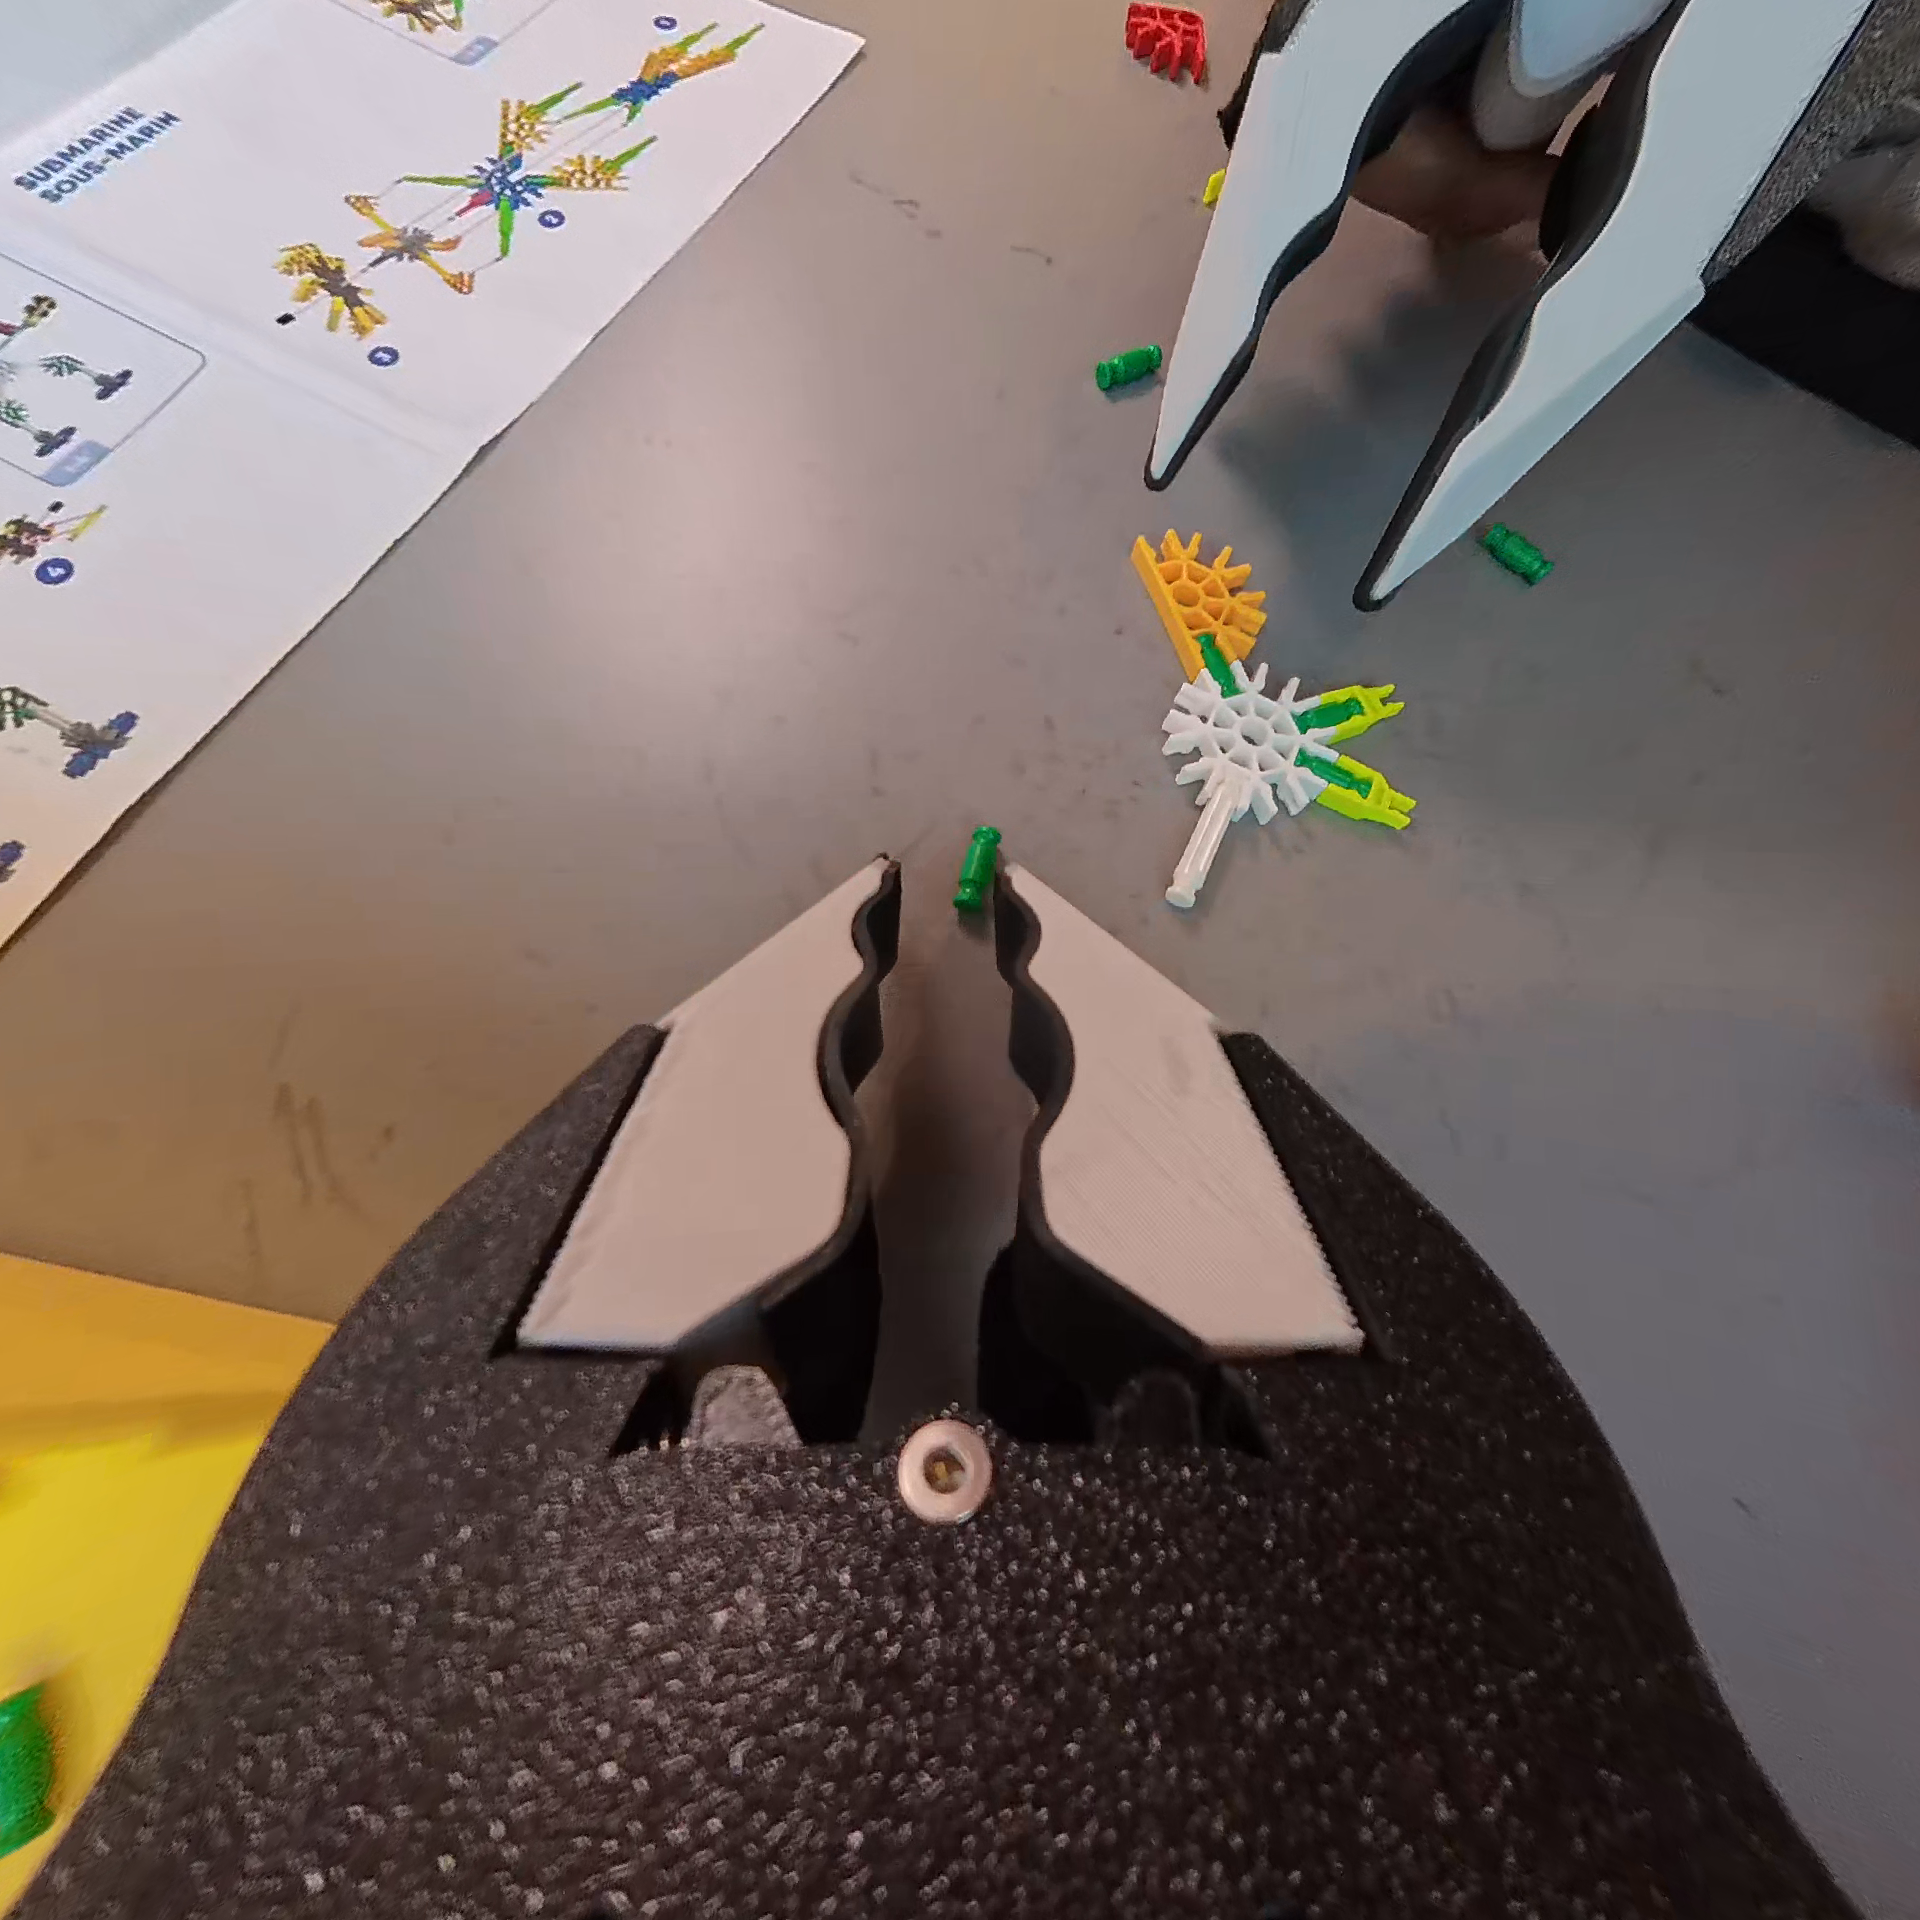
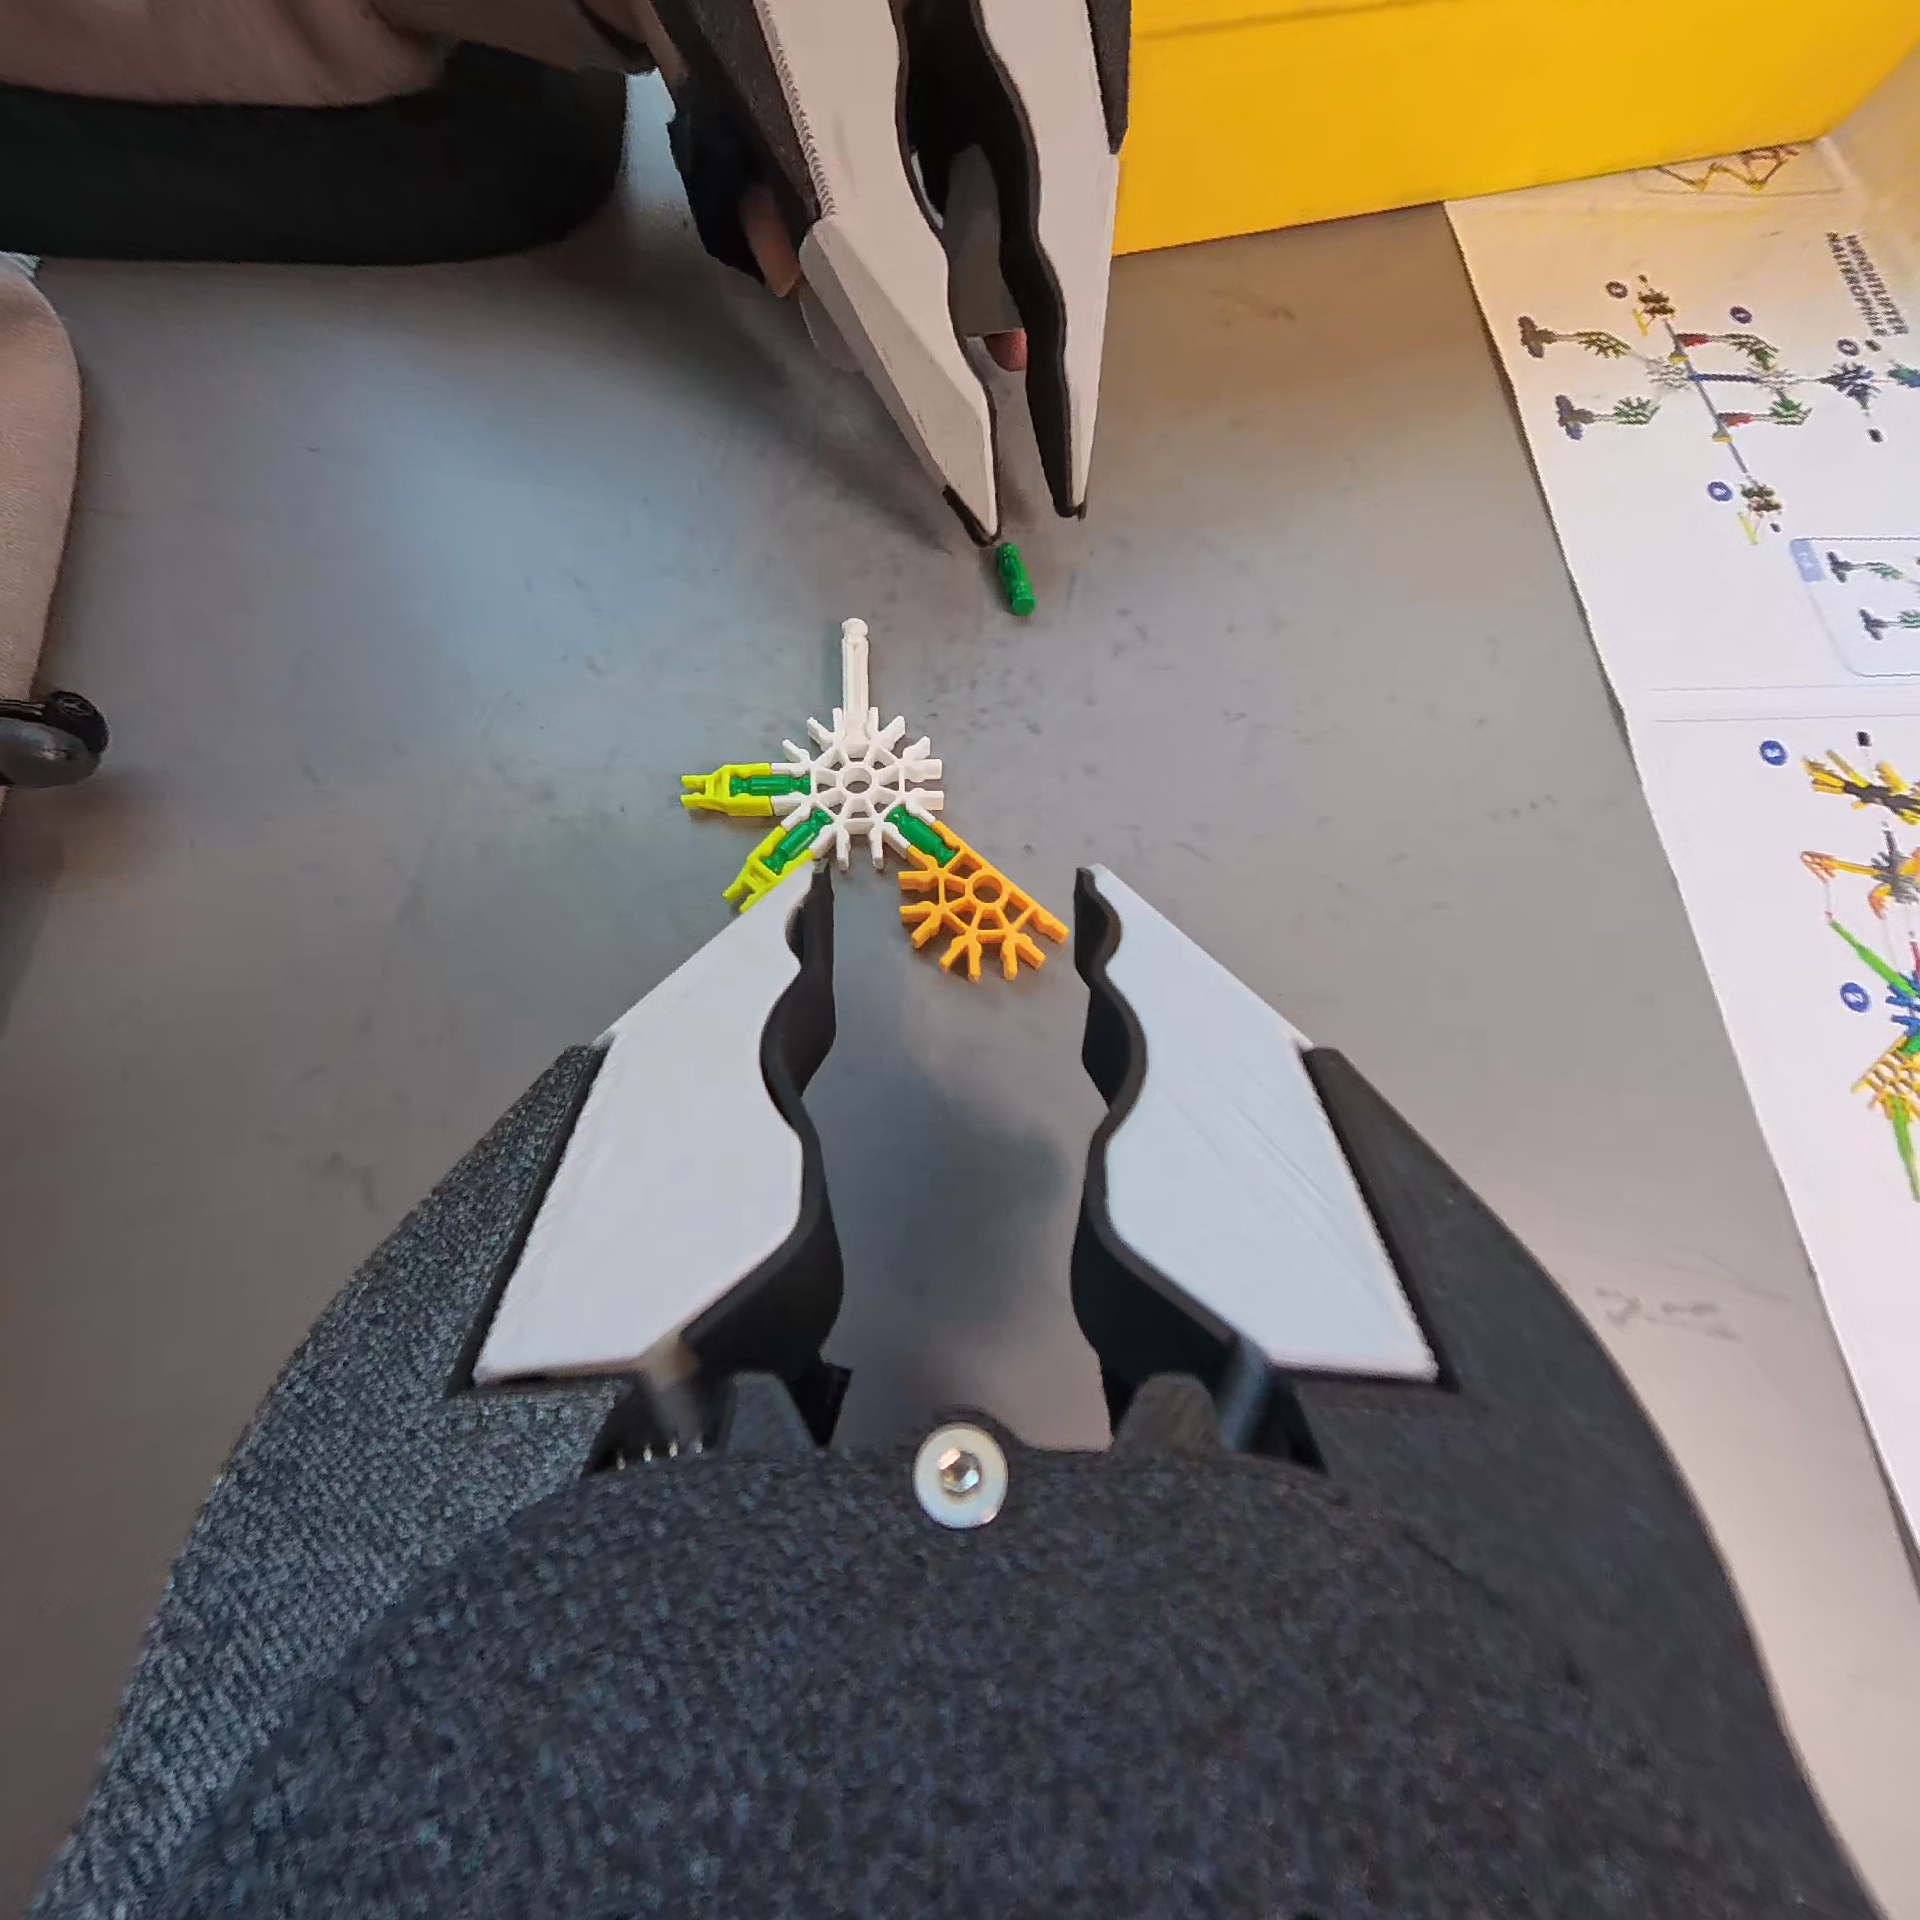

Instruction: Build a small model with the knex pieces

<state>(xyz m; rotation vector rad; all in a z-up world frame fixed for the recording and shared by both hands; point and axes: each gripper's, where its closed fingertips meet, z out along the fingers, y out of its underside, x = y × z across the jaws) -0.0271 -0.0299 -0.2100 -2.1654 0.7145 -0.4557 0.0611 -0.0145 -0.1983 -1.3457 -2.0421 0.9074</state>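
Green rod (image 1: 977,869) lies just beyond left tongs (image 1: 943,871), unheld.

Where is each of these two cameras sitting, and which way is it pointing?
Left wrist view: rides on the left tongs, looking along them, tips at a small green rod; the right tongs show opposite.
Right wrist view: rides on the right tongs, aimed at the white snowflake connector assembly; the left tongs and fingers show beyond.
Shared: the assembly, green rod, grey table, instruction sheet, from facing sides.
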